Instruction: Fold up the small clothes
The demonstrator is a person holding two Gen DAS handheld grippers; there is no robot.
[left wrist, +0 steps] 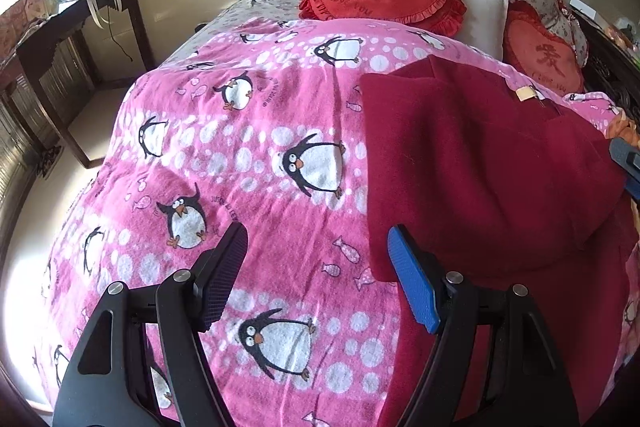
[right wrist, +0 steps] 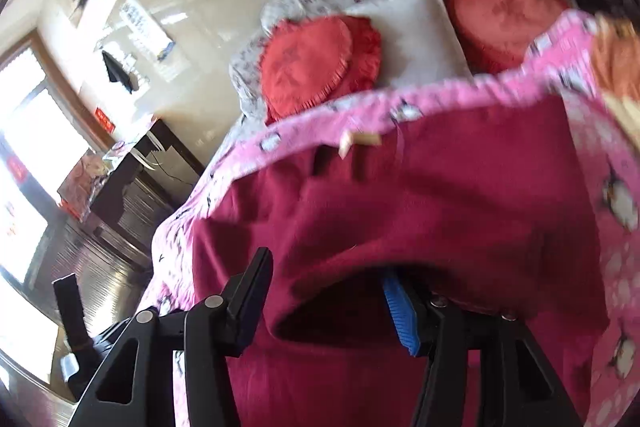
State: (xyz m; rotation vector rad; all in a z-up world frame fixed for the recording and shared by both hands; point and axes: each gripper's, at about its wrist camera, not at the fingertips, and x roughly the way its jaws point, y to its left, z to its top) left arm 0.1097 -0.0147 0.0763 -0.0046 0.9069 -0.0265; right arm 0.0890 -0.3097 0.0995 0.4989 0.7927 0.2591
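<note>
Pink penguin blanket (left wrist: 256,131) covers the bed under a red sweater (left wrist: 480,163). Left gripper (left wrist: 316,279) is spread apart, holding nothing. Right gripper (right wrist: 328,303) is blurry, its 2 fingers apart, sweater fold hiding 1 tip.

- The left black two-finger gripper (left wrist: 316,279) is hovering with its jaws spread wide apart, nothing lying between them.
- Its left finger is carrying a dark textured pad (left wrist: 224,279), its right finger a blue ribbed pad (left wrist: 412,283).
- The right black two-finger gripper (right wrist: 326,301) is tilting, its jaws also standing apart.
- In the left wrist view, the right gripper is showing only as a blue-grey tip at the right edge.
</note>
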